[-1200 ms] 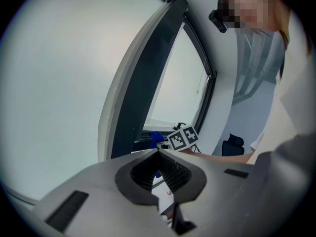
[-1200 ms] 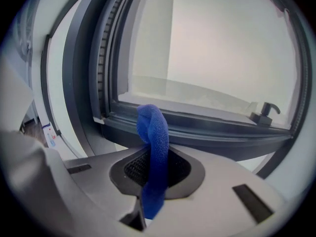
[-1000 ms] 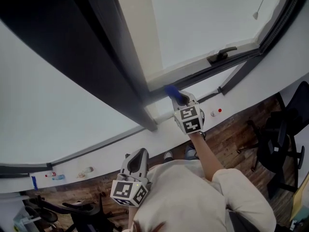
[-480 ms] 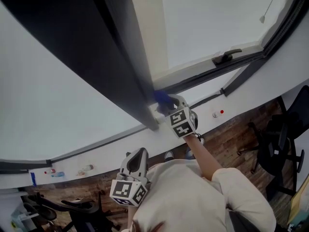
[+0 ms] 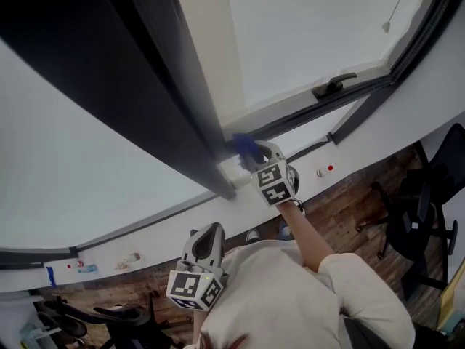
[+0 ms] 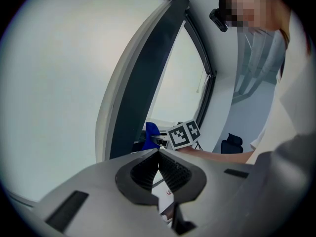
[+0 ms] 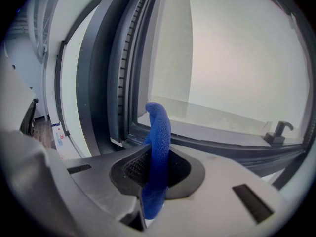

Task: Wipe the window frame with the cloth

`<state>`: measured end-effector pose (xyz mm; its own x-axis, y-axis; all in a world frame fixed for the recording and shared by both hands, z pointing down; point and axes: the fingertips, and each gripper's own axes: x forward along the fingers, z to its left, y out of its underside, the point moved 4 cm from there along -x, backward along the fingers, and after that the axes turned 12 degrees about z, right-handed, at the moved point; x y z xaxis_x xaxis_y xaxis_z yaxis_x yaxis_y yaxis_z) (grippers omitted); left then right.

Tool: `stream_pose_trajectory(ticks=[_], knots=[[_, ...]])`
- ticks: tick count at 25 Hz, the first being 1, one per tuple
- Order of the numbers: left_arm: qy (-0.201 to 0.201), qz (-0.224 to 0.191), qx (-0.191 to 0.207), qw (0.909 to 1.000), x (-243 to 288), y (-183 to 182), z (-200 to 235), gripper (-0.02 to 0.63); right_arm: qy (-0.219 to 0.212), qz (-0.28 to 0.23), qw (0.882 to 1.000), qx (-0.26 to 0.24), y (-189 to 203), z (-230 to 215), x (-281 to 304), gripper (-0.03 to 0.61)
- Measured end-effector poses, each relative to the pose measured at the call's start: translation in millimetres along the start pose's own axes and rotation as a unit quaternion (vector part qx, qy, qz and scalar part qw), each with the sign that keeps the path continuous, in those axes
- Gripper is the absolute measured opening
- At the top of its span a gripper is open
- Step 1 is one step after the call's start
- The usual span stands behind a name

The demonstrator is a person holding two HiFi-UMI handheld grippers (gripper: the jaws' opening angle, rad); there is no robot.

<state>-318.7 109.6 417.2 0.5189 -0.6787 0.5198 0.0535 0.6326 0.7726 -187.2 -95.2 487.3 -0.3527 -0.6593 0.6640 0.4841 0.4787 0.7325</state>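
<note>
Right claw view: my right claw point(image 7: 157, 158) pinches the blue cloth point(image 7: 158, 127) tight | head view: the cloth's tip is right at the dark window frame point(image 5: 190, 122), at its bottom corner | left claw view: my left claw point(image 6: 159, 154) is closed on nothing | head view: it hangs low by my chest, well apart from the window.
</note>
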Motion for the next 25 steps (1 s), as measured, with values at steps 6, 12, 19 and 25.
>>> stream_pose_trajectory(ticks=[6,12,19,25], knots=[[0.000,0.000,0.000,1.0000,4,-1,-6,0.009,0.011,-0.006,1.000,0.010,4,-17,-3,0.049],[-0.005,-0.001,-0.003,1.0000,5,0,-10,0.009,0.021,-0.004,0.999,0.027,11,-33,-6,0.048],[-0.001,0.002,-0.001,1.0000,9,1,-14,0.009,0.039,-0.003,0.998,0.048,19,-54,-9,0.049],[0.001,0.003,-0.002,1.0000,11,0,-15,0.009,0.050,-0.002,0.997,0.061,23,-66,-10,0.048]])
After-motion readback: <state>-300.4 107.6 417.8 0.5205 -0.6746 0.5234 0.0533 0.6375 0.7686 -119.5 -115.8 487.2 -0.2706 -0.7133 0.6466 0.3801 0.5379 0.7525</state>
